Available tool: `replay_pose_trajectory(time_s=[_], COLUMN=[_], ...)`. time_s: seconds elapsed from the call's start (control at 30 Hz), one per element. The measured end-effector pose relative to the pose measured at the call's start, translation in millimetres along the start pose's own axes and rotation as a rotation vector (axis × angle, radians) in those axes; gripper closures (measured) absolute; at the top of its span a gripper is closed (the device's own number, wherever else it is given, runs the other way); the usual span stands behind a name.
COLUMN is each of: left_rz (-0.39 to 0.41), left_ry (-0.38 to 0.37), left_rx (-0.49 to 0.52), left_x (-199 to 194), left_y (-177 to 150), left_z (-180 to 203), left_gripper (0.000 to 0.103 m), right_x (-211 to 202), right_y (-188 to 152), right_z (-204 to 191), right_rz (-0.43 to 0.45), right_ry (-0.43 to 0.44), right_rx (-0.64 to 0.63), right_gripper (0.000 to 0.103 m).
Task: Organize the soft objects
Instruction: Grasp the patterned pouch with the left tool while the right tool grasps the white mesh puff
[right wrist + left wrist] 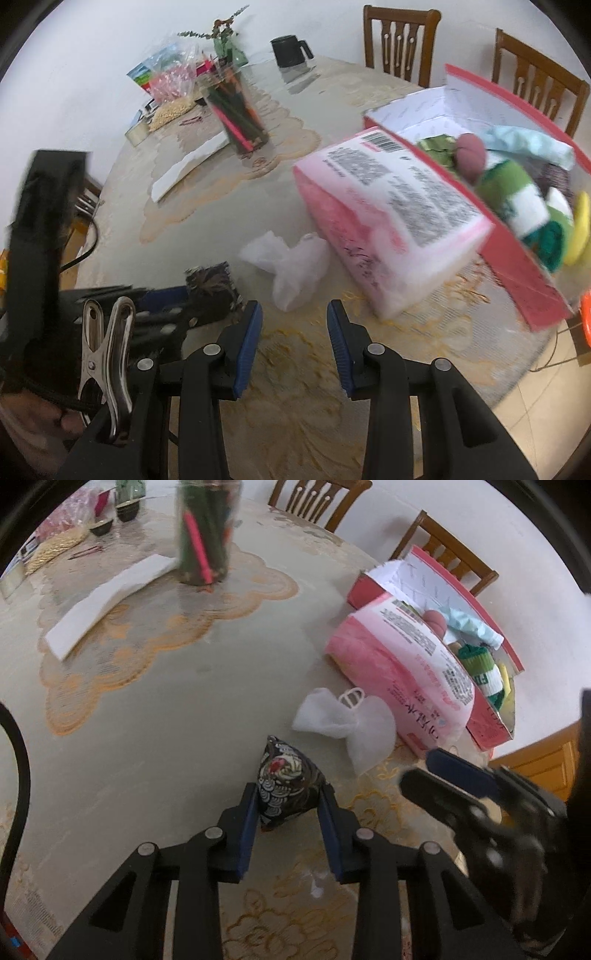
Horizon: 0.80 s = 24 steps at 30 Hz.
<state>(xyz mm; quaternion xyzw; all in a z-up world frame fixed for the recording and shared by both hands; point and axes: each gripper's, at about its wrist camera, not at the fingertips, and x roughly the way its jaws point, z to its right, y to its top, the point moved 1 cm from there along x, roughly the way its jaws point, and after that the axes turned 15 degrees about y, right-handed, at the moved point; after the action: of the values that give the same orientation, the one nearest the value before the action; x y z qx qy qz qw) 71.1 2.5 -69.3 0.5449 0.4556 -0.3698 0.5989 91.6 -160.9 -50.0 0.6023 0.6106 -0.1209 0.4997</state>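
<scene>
A small dark patterned fabric pouch (286, 782) sits between the fingers of my left gripper (290, 794), which is closed on its sides; it also shows in the right wrist view (214, 288). A white mesh bag (343, 723) lies on the table beyond it, also seen from the right (291, 262). My right gripper (294, 314) is open and empty, just in front of the white mesh bag. A pink tissue pack (391, 218) leans on a red box (517, 266) that holds a green-white sock (517, 195) and other soft items.
A clear holder of coloured pencils (240, 114) and a white foam strip (107, 594) stand mid-table. A black mug (290, 50), plastic bags (170, 74) and small bowls (114, 517) sit at the far side. Wooden chairs (399, 37) stand behind the table.
</scene>
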Motion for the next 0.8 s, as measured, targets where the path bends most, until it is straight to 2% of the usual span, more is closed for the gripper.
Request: replay_pose_trajectory(time_s=[0.27, 0.4, 0.53, 0.57, 0.67, 0.8], left_rz=[0.008, 0.005, 0.005, 0.005, 0.007, 0.019], left_ry=[0.026, 0.036, 0.046, 0.048, 0.054, 0.055], left_rx=[-0.066, -0.085, -0.095, -0.096, -0.094, -0.091], left_x=[-10.6, -12.5, -13.9, -15.3, -17.9, -22.4], left_y=[-12.6, -16.2, -19.4, -21.5, -23.9, -24.0], left_z=[-30.7, -36.8, -39.8, -41.9, -42.9, -42.2], left_gripper=[0.07, 0.07, 0.07, 0.07, 0.07, 0.07], right_x=[37.4, 51.5, 56.6, 57.9, 59.5, 56.4], right_y=[14.8, 18.3, 21.4, 22.4, 21.4, 16.2], right_z=[2.2, 6.1, 4.9, 3.8, 2.7, 0.8], right_rz=[-0.042, -0.077, -0.076, -0.077, -0.084, -0.084], right_ry=[-0.053, -0.083, -0.098, -0.104, -0.11, -0.088], right_rx=[-0.009, 0.002, -0.014, -0.023, -0.03, -0.029], right_gripper=[0.065, 0.066, 0.066, 0.067, 0.087, 0.095])
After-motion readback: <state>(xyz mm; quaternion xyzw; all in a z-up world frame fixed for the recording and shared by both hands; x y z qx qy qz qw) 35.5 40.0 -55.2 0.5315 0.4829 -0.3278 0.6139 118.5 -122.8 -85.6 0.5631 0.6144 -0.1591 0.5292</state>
